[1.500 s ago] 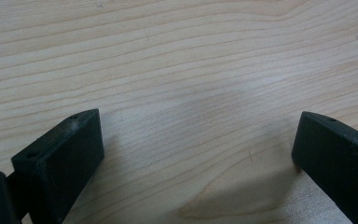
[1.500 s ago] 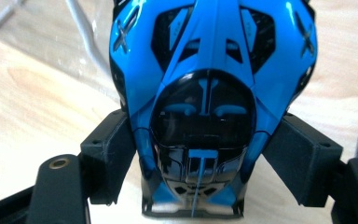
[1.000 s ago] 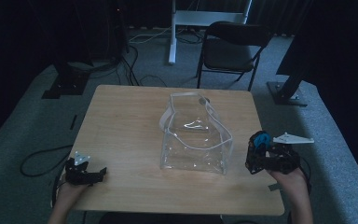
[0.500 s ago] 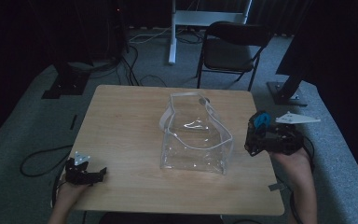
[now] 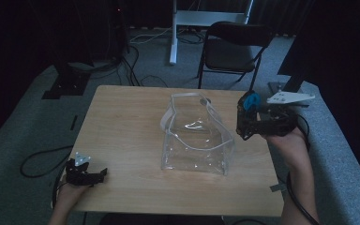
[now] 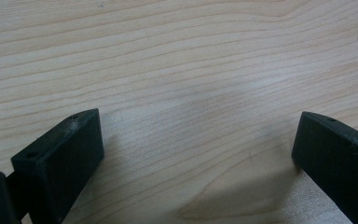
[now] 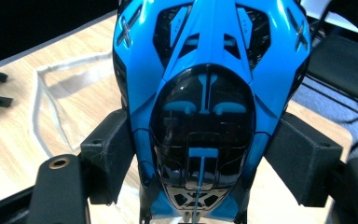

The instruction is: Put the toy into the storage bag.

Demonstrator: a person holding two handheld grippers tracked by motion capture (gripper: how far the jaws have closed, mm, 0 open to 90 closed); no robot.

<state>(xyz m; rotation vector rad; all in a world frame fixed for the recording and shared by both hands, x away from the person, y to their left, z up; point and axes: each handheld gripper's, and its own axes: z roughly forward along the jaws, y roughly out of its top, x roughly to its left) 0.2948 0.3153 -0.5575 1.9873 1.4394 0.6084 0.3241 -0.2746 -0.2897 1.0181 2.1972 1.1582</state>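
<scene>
**Blue toy car gripped above the worktop's right edge, clear bag in the middle**

A clear plastic bag [image 5: 196, 136] with white-trimmed rim and strap stood open near the centre of the wooden worktop [image 5: 122, 126], between the two tongs. Beyond the far edge, on the grey carpet, stood a black folding chair [image 5: 232, 51] and a white stand post [image 5: 173, 28], with dark cables [image 5: 136, 70] trailing across the floor to the left.

The right tongs [image 5: 246, 119] were raised over the worktop's right edge, just beside the bag's right wall, held in the person's right hand [image 5: 290, 140] with the forearm coming up from the near right corner. They were clenched on a blue toy car [image 7: 209, 93]; the right gripper view showed both black jaws pressed against its sides, its dark windscreen facing the camera.

The left tongs [image 5: 86, 173] lay low at the near left corner, well apart from the bag, with the left hand [image 5: 70, 194] behind them. Their jaws stood wide apart, released, with bare wood grain between them in the left gripper view.
</scene>
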